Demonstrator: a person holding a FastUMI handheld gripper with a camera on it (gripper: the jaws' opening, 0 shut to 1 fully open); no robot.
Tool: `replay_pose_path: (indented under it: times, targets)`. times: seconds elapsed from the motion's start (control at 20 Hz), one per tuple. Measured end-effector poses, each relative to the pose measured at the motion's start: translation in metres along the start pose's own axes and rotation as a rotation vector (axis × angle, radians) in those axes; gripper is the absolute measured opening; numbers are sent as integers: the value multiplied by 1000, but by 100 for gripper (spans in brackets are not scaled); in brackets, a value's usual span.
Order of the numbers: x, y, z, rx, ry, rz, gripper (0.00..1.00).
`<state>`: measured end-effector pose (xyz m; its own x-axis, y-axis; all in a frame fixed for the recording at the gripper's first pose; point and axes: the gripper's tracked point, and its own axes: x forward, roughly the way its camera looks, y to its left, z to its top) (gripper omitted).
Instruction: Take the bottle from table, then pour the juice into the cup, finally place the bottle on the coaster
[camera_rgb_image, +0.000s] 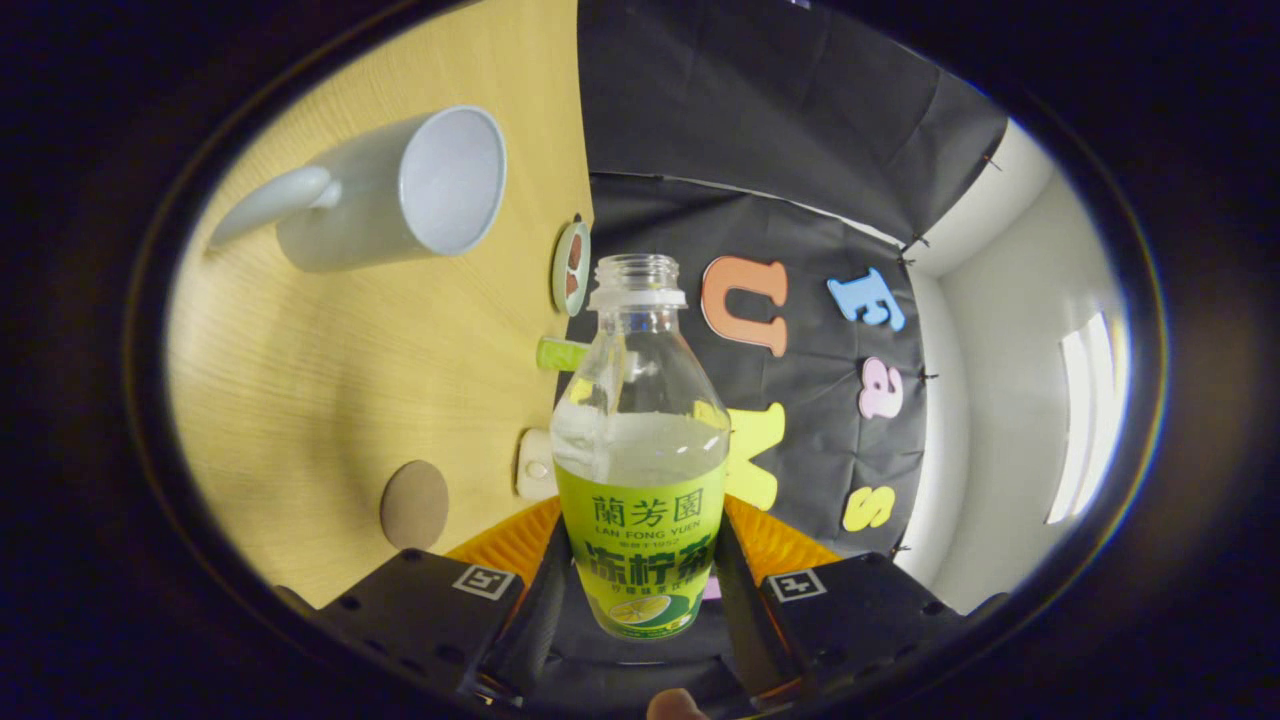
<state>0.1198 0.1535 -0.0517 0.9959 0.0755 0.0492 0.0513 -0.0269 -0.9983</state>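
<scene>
My gripper is shut on a clear bottle with a green label, both fingers pressing on its lower body. The bottle has no cap and its open mouth points ahead, away from the fingers. The view is rolled, so the wooden table stands like a wall beside the bottle. A white cup with a handle stands on the table beyond the bottle's mouth and off to the table side; its inside looks bare. A round brown coaster lies on the table close to one finger.
Along the table's far edge sit a small round dish, a green piece and a white block. Black cloth hangs behind the table. A pale wall with a bright window is on the far side.
</scene>
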Motion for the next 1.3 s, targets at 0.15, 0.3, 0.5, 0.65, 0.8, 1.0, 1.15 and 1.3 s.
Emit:
replay_pose_path:
  times: [0.15, 0.3, 0.5, 0.65, 0.8, 1.0, 1.15, 1.3]
  targets:
    - [0, 0, 0, -10, 1, -3, 77]
    - [0, -1, -1, -14, 3, -7, 77]
    - [-1, -3, 1, -21, 5, -16, 77]
    - [0, -2, -1, -24, 8, -22, 77]
    - [0, -3, -1, -35, 5, -26, 77]
    - [-2, -4, 3, -49, -6, -36, 77]
    - [0, -4, 1, -60, -12, -41, 77]
    - [0, -5, 0, -68, -14, -45, 77]
